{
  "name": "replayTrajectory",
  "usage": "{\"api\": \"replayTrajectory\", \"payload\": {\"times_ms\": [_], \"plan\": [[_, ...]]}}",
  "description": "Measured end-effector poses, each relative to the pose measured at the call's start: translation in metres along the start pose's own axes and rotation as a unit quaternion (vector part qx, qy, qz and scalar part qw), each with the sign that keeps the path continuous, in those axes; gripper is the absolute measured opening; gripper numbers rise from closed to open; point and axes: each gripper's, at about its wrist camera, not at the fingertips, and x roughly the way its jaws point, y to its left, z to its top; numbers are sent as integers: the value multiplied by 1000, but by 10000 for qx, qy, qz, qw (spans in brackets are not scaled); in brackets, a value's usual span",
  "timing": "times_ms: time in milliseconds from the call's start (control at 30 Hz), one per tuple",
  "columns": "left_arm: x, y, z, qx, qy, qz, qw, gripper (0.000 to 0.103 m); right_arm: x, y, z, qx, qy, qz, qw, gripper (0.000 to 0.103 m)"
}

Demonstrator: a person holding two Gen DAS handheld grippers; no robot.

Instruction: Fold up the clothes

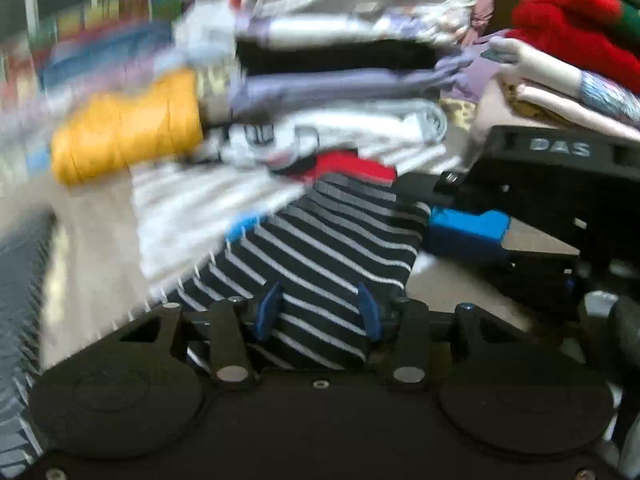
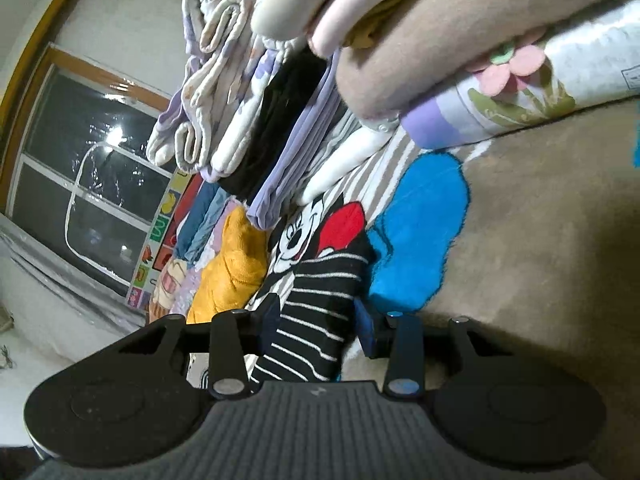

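Black white-striped knit garment (image 1: 320, 240) lies stretched over a beige surface before stacks of folded clothes (image 1: 340, 60), each end clenched by the left gripper (image 1: 320, 312) and right gripper (image 2: 316, 320), so keeping both grips level and the cloth taut should give a clean fold.

Your striped garment (image 1: 320, 240) is black with thin white stripes; behind it sit a mustard-yellow knit (image 1: 128, 128), a red sweater (image 1: 568, 20), and a bright blue patch (image 2: 416, 232) on beige.
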Motion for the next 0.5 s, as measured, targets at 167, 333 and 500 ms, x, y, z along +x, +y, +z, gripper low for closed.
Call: {"api": "replayTrajectory", "payload": {"times_ms": [167, 333, 500], "plan": [[-35, -12, -21, 41, -487, 180, 9986, 44, -1, -4, 3, 140, -52, 61, 9999, 41], [-86, -20, -68, 61, -624, 359, 9974, 55, -1, -7, 5, 236, -76, 114, 9996, 41], [-139, -1, -109, 452, -686, 691, 9942, 58, -2, -7, 5, 170, -3, 141, 9998, 42]]}}
